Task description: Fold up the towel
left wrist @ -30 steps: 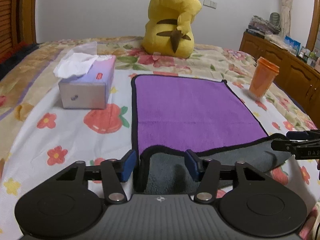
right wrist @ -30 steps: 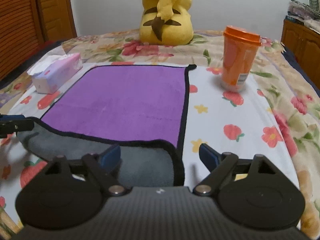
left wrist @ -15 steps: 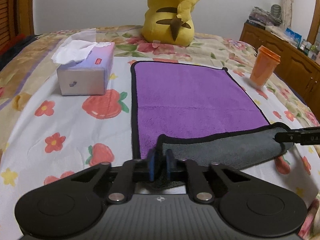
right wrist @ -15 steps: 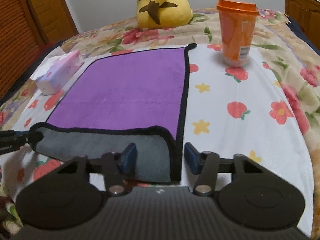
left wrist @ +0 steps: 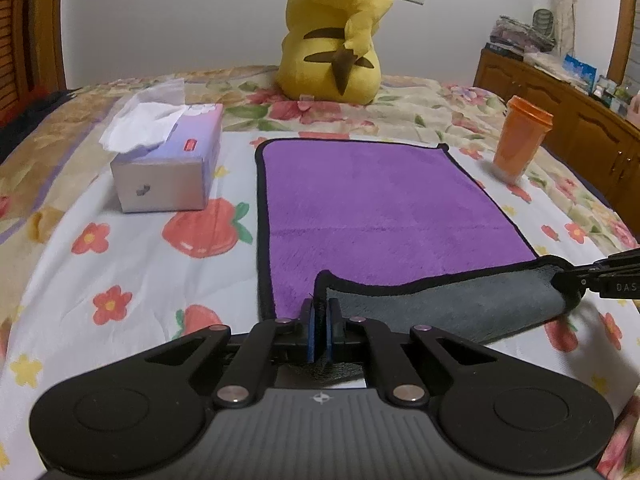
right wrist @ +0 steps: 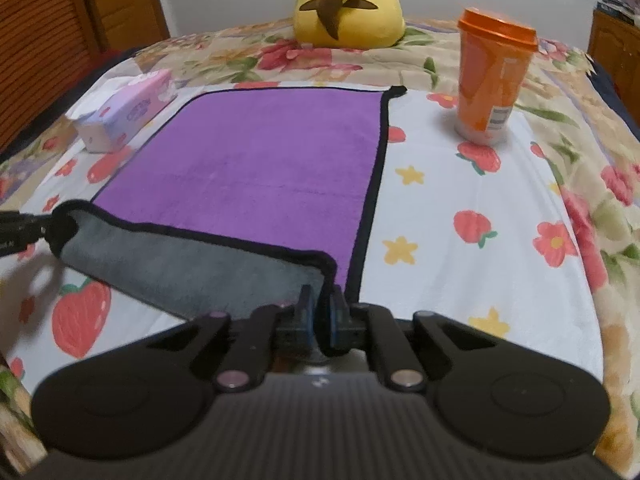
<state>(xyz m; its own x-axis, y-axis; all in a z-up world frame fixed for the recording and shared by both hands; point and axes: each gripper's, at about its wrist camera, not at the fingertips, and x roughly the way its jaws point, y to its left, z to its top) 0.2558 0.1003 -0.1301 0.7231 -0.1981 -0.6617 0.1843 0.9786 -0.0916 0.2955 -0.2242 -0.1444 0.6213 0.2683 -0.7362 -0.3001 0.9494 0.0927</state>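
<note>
A purple towel (left wrist: 376, 200) with a black border and grey underside lies flat on the flowered bedsheet; it also shows in the right wrist view (right wrist: 264, 160). Its near edge is lifted and turned over, showing the grey side (left wrist: 448, 304). My left gripper (left wrist: 319, 320) is shut on the near left corner of the towel. My right gripper (right wrist: 320, 308) is shut on the near right corner. The right gripper's tip also shows at the right edge of the left wrist view (left wrist: 596, 278). The left gripper's tip shows at the left edge of the right wrist view (right wrist: 20, 226).
A tissue box (left wrist: 168, 164) stands left of the towel. An orange cup (left wrist: 520, 136) with a lid stands to its right. A yellow plush toy (left wrist: 336, 32) sits beyond the far edge. A wooden cabinet (left wrist: 568, 112) runs along the right.
Both grippers have closed on the near corners of the towel, the left first and then the right. The near edge has lifted and rolled forward over the purple side.
</note>
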